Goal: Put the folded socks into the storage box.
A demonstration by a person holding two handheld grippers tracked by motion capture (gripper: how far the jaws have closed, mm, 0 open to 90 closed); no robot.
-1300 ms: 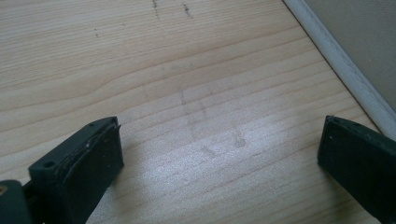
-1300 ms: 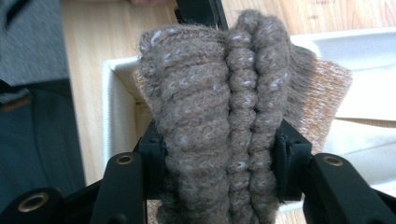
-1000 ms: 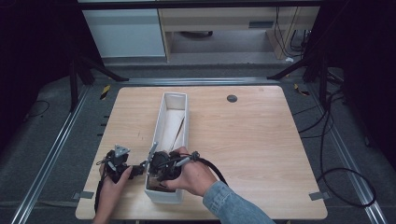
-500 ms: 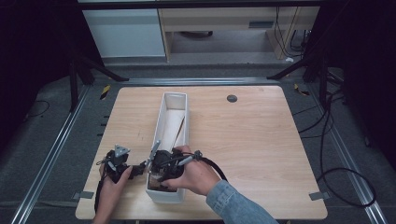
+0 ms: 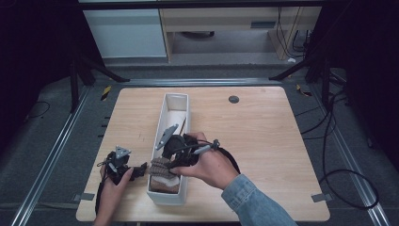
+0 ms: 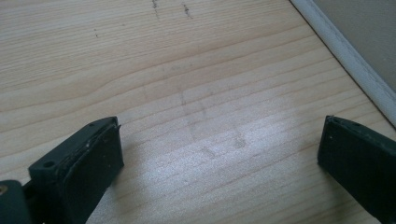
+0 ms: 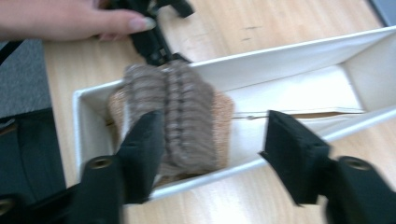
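A long white box [image 5: 188, 123] lies lengthwise on the wooden table [image 5: 263, 136]. A brown ribbed knit piece [image 5: 161, 166] [image 7: 187, 116] rests in its near end on tan fabric [image 7: 225, 110]. My right gripper [image 5: 164, 157] [image 7: 212, 127] hovers just above that piece and is open. Its jaws have just been closing a little, with nothing between them. My left gripper [image 5: 139, 170] [image 6: 219, 140] rests open on the bare tabletop to the left of the box, close to its outer wall [image 6: 343, 53]. From the right gripper view, the left gripper [image 7: 152, 43] and its hand [image 7: 70, 18] appear beyond the box.
Cream paper [image 5: 176, 117] [image 7: 303, 88] lines the far part of the box. A small black disc [image 5: 234, 99] sits near the table's far edge. A black cable [image 5: 230, 160] loops off the right gripper. Bare wood stretches right of the box.
The right gripper has lifted up from the box's near end, and the brown knit piece lies uncovered beneath it. The left gripper has stayed where it was.
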